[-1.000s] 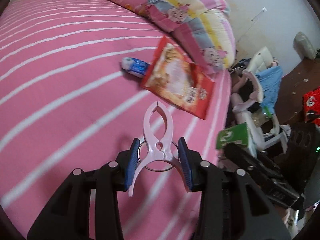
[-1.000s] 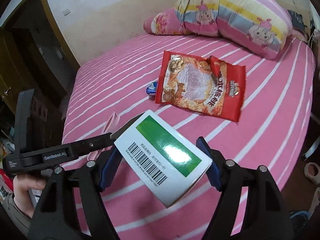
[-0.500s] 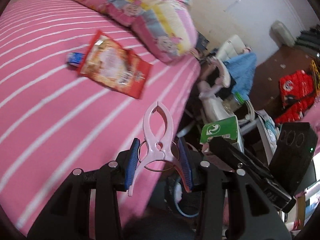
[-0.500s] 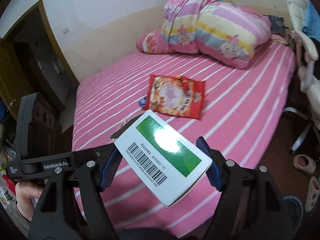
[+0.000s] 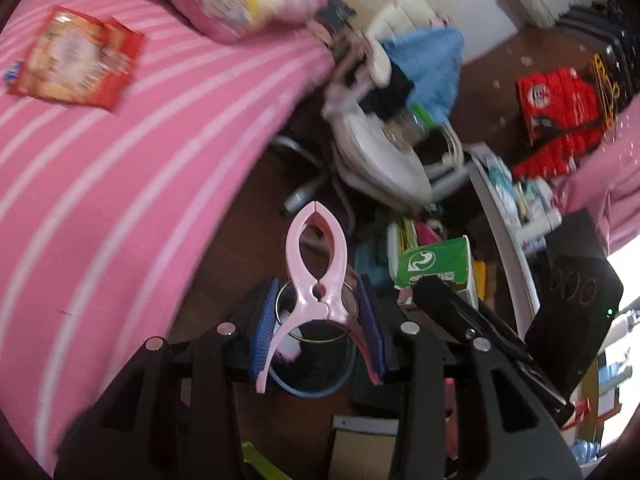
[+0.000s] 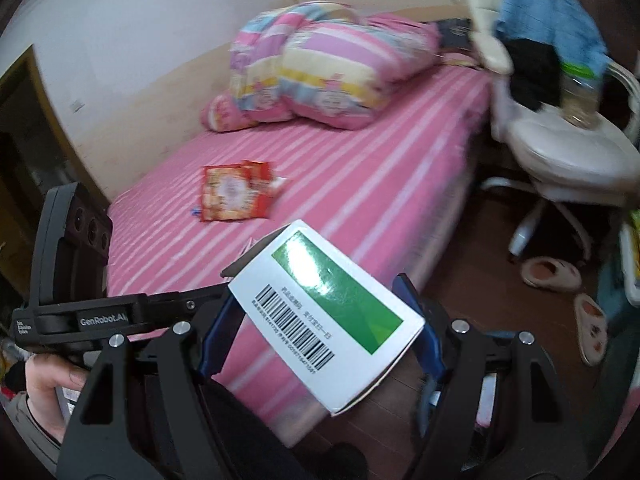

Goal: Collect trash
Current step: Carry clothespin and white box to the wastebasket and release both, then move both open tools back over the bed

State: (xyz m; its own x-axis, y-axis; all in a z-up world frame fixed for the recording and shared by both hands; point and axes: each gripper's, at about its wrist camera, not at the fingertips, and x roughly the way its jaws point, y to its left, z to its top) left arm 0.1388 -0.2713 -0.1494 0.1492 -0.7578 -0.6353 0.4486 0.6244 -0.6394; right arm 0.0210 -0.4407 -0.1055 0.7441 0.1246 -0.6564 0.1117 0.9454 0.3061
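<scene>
My left gripper [image 5: 318, 320] is shut on a pink plastic clothes peg [image 5: 316, 264], whose tip points forward over the dark floor. Below it stands a bin with a blue rim [image 5: 344, 380]. My right gripper [image 6: 320, 320] is shut on a white and green carton with a barcode [image 6: 326, 316]; the same carton [image 5: 436, 266] shows at the right of the left wrist view. A red snack bag [image 6: 234, 192] lies flat on the pink striped bed [image 6: 360, 184], with a small blue wrapper [image 6: 195, 211] at its left edge. In the left wrist view the snack bag [image 5: 76, 60] sits far left.
A white swivel chair [image 6: 560, 140] piled with blue and black clothes stands beside the bed. Slippers [image 6: 552, 274] lie on the brown floor. A folded quilt [image 6: 328, 76] lies at the head of the bed. Red packs [image 5: 556, 120] and clutter sit at the right. A hand [image 6: 48, 384] holds the left gripper.
Both grippers have swung right, away from the bed and out over the floor, each keeping its object. The snack bag has dropped far back; the chair and bin have come into view.
</scene>
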